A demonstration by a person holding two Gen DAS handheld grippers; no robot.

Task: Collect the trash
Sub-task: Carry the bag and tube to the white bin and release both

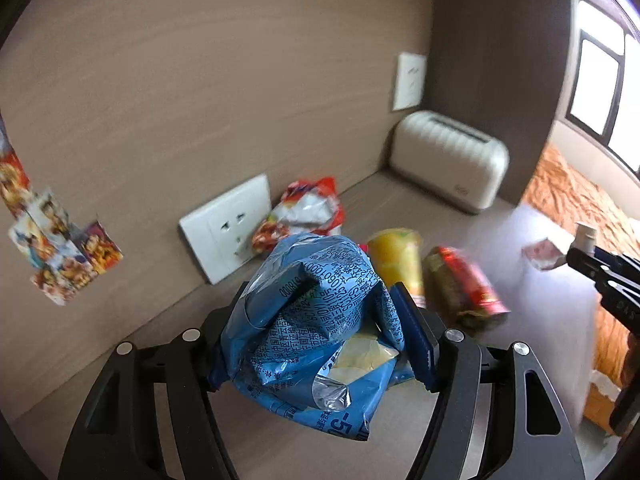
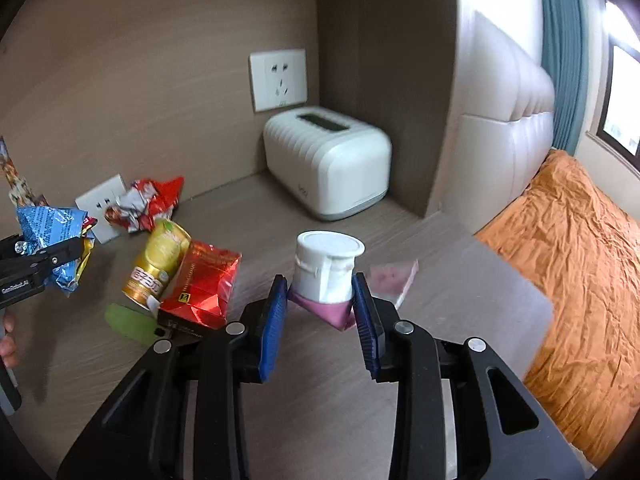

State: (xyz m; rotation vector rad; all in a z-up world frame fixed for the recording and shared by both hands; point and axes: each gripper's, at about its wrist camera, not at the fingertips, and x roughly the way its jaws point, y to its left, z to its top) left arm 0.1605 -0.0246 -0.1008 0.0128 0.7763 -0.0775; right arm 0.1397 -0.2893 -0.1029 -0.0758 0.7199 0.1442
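Note:
My left gripper (image 1: 320,312) is shut on a crumpled blue snack bag (image 1: 312,320), held above the wooden desk (image 1: 140,360); the bag also shows in the right wrist view (image 2: 52,236). My right gripper (image 2: 320,292) is shut on a white and purple yogurt cup (image 2: 324,272), lifted off the desk. On the desk lie a yellow can (image 2: 158,264), a red foil packet (image 2: 204,284), a red and white crumpled wrapper (image 2: 146,204) by the wall socket (image 2: 100,200), and a pink packet (image 2: 394,280).
A white toaster (image 2: 328,168) stands in the back corner under a second socket (image 2: 278,78). A green scrap (image 2: 128,320) lies near the red packet. A bed with an orange blanket (image 2: 580,280) is to the right. Stickers (image 1: 52,248) hang on the wall.

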